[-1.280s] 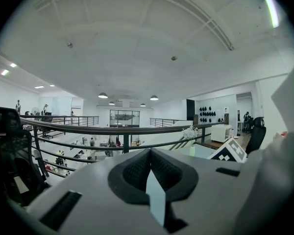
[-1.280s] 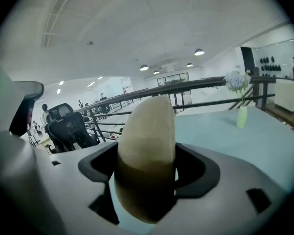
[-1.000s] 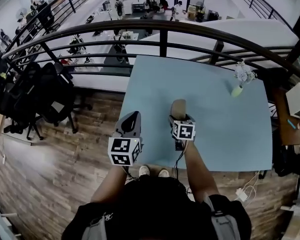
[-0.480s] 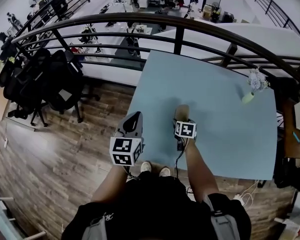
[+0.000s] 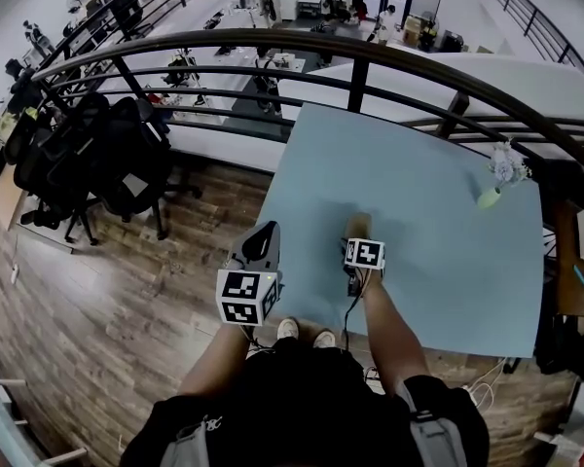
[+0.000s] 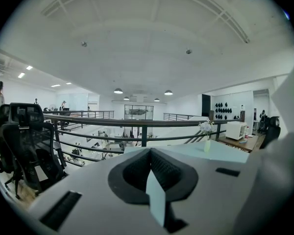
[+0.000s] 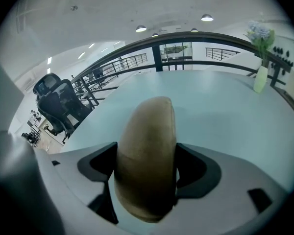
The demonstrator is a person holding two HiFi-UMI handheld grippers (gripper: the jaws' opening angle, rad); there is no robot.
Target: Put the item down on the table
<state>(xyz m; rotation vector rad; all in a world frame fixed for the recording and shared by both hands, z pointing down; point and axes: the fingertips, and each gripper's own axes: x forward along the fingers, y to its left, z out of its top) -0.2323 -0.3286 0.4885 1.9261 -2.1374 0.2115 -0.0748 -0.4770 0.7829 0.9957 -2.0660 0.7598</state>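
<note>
Small pale-green vase (image 5: 488, 197) of white flowers, upright at far right. Curved black metal railing (image 5: 350, 52) beyond it. Black office chairs (image 5: 88, 163) clustered at left, on brown wood-plank floor (image 5: 127, 300).

Vase (image 5: 489, 197) on the table (image 5: 438, 270) at far right, railing (image 5: 370, 51) behind

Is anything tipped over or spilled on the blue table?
Nothing stands out. The flower vase stands upright near the far right corner of the table. Nothing is spilled, and the right gripper simply grips the brown item.
</note>
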